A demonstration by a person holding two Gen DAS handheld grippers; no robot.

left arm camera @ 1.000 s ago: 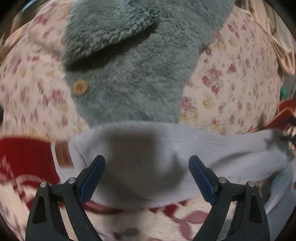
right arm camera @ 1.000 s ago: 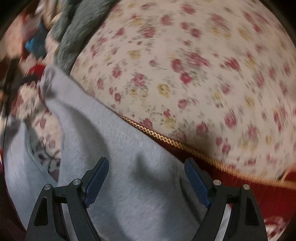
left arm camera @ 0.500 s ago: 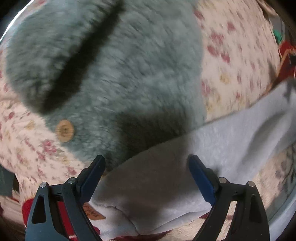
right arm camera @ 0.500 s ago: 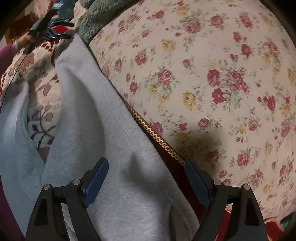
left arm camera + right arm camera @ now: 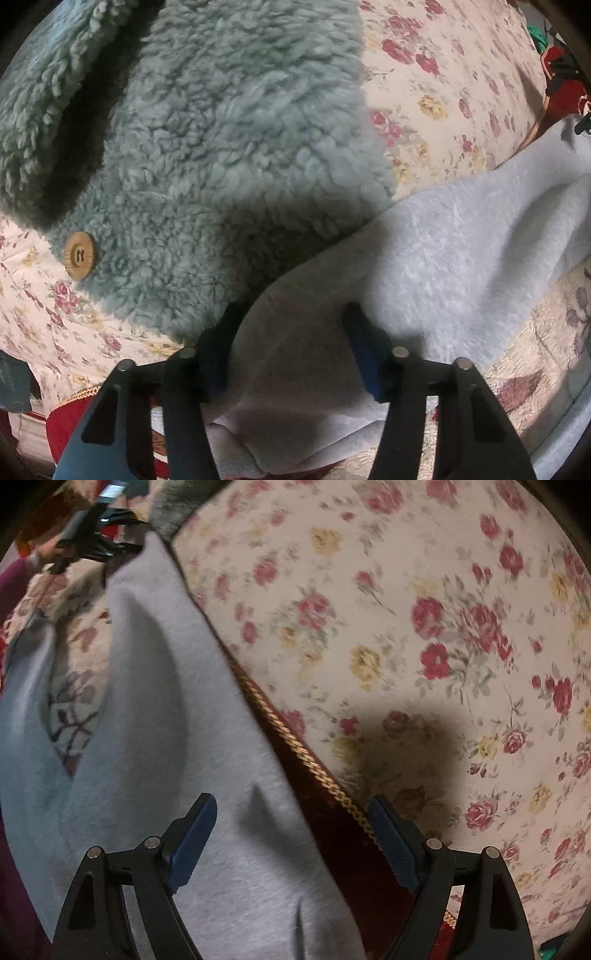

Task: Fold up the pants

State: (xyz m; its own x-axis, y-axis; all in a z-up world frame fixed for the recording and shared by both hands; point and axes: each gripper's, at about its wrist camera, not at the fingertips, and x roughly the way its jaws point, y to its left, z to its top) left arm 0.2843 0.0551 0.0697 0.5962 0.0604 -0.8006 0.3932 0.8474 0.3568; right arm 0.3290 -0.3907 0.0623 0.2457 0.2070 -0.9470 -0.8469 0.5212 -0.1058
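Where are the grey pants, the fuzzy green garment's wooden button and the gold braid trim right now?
grey pants (image 5: 424, 258): left wrist view, on the raised fold of fleece.
wooden button (image 5: 79, 254): left wrist view, on the button's face.
gold braid trim (image 5: 295, 744): right wrist view, midway along the braid beside the pants.

Pale grey pants (image 5: 443, 258) lie by a grey-green fleece (image 5: 221, 147) with a tan button (image 5: 79, 255) on a cream, rose-patterned bedspread (image 5: 424, 627).

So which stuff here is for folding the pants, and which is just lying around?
For the job:
- grey pants
- left gripper, jaws closing with the pants' end between them
- right gripper, open above the pants

Just lying about:
- fluffy green jacket with wooden button
- flowery bedcover
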